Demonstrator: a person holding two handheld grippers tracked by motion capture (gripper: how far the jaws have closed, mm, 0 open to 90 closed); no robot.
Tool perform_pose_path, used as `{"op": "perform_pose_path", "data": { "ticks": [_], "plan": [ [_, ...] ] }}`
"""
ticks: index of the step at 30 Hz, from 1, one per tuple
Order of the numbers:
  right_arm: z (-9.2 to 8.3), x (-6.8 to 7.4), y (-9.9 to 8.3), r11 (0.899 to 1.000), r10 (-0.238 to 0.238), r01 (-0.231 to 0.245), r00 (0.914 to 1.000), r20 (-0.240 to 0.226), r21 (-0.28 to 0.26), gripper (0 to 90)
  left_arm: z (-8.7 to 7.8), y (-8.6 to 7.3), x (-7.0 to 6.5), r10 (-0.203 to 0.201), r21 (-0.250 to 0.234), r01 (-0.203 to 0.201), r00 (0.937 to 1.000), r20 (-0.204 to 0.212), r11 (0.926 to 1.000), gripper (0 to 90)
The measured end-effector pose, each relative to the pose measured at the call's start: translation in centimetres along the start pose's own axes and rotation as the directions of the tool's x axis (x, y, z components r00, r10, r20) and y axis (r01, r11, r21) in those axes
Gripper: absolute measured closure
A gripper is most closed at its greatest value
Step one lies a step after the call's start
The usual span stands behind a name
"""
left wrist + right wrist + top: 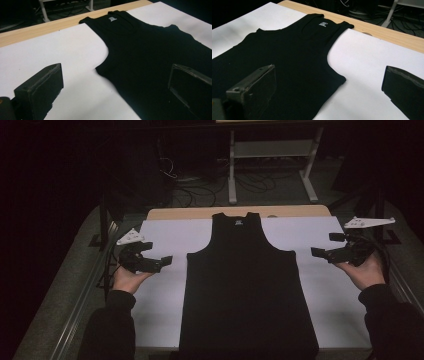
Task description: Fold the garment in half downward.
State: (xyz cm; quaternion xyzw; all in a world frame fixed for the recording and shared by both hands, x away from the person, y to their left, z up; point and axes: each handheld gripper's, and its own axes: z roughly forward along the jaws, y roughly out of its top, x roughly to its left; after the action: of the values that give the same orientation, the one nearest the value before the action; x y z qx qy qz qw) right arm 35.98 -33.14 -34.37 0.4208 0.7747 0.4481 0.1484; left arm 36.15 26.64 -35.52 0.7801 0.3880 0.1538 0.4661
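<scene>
We see a black tank top (248, 290) lying flat on the white sheet (160, 237) over the bench. The left gripper (161, 262) and right gripper (324, 252) flank it, jaws released, holding nothing. We judge folding not yet begun; next, each must close in on the top's near edge.

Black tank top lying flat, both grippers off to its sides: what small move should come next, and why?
Probably bring both grippers inward to the garment's side edges near the armholes. The black tank top lies spread flat on the white sheet, untouched. The left gripper and right gripper are each held beside it, jaws open and pointing toward it, gripping nothing.
</scene>
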Motion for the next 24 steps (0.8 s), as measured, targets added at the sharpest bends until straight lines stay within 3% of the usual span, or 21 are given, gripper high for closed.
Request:
{"op": "perform_pose_path", "data": {
  "ticks": [9, 24],
  "plan": [
    [1.4, -0.8, 0.2, 1.000, 0.007, -0.007, 1.0000, 0.004, 0.029, 0.0, 1.8, 0.4, 0.4, -0.011, 0.032, 0.010, 0.9998, 0.016, 0.9994, 0.0],
    [3.8, -2.1, 0.3, 0.995, 0.039, -0.040, 0.9992, 0.009, 0.089, 0.0, 4.3, 1.1, 1.2, -0.050, 0.045, 0.049, 0.9983, 0.030, 0.9978, 0.0]
  ]
}}
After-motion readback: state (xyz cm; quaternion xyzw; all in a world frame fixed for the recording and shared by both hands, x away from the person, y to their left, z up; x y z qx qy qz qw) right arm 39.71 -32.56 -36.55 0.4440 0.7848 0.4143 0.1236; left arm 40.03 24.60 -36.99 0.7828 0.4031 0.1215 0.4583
